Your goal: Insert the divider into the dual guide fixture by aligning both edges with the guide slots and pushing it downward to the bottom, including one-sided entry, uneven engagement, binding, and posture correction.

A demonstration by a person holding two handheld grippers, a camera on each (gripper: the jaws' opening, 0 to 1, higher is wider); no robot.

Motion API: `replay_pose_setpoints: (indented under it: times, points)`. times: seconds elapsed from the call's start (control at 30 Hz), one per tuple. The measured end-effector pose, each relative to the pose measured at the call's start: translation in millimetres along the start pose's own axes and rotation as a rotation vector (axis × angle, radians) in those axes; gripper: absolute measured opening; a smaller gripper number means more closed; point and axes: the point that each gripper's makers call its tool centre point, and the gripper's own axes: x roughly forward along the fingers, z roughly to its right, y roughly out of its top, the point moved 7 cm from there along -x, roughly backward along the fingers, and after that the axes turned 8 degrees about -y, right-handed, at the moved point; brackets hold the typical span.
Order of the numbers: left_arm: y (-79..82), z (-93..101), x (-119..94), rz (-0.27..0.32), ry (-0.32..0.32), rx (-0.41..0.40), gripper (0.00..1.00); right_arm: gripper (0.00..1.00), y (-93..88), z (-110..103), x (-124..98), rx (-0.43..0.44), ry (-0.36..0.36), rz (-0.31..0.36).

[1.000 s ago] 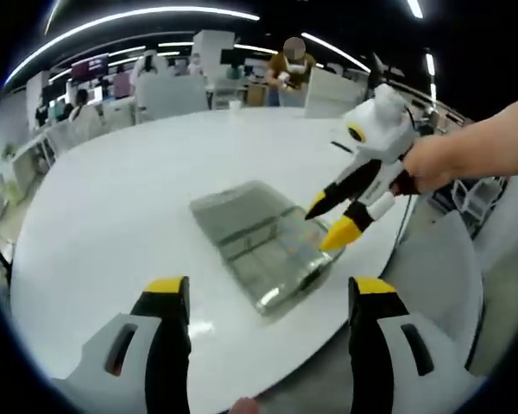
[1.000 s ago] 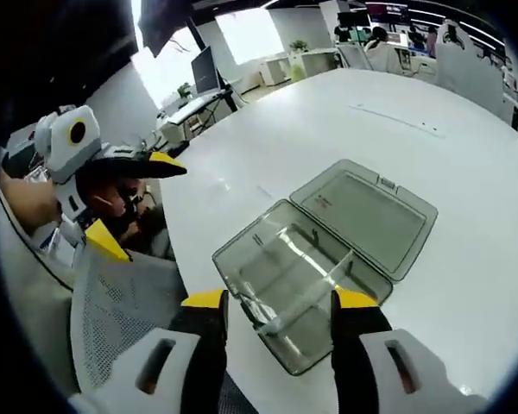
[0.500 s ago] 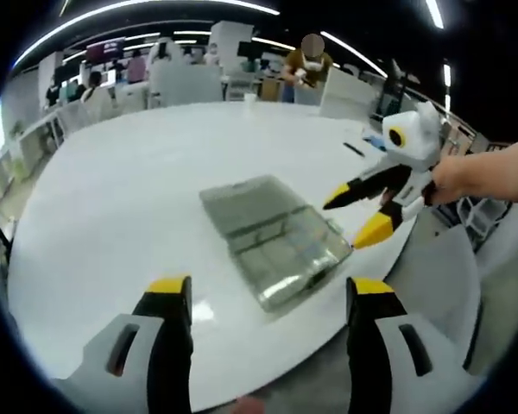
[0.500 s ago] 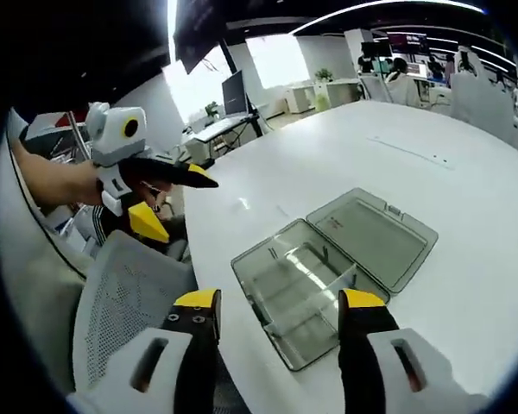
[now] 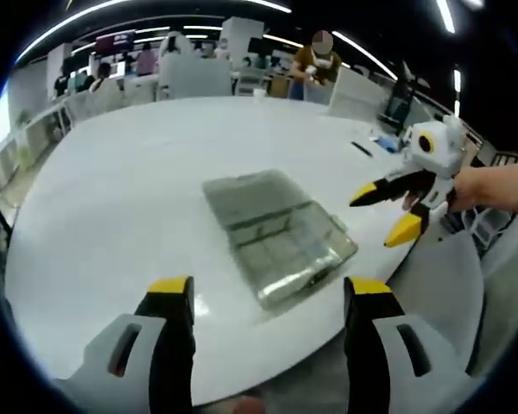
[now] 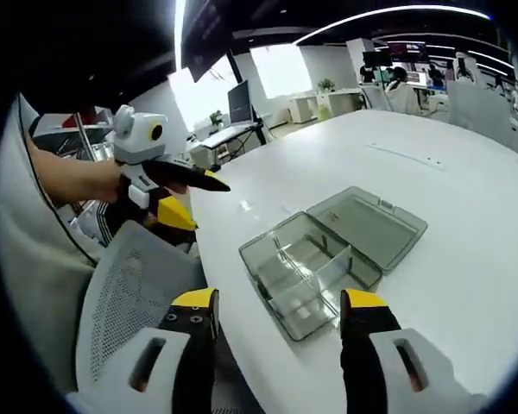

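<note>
my left gripper (image 5: 268, 297) wide open, empty | my right gripper (image 6: 279, 310) same | divider (image 6: 321, 274) standing across clear box (image 6: 328, 259) on desk (image 6: 466, 224), 12 o'clock of right jaws | thin, stiff, light, likely slick: pinch top edge

In the right gripper view, the open box (image 6: 328, 259) is lying on the table (image 6: 449, 190) at frame centre, its lid (image 6: 371, 226) folded out to the upper right. A divider (image 6: 315, 278) is standing inside its tray. The left gripper (image 6: 190, 197) is hovering at left, above a chair (image 6: 129, 293).
</note>
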Motion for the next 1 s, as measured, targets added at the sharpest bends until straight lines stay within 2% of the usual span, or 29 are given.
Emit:
replay_pose_setpoints:
  times: [0.3,0.6,1.0]
  points:
    - [-8.5,-1.0,8,-0.008,-0.015,-0.007,0.68,0.55,-6.5,-4,-16,0.015,-0.028,0.02]
    - [-14.7,-9.7,10,-0.006,-0.021,-0.015,0.67,0.55,-5.3,-13,-20,0.021,-0.04,0.029]
    - [-29.3,-19.5,7,-0.055,-0.001,0.016,0.64,0.55,0.2,-20,-25,0.0,-0.046,0.056]
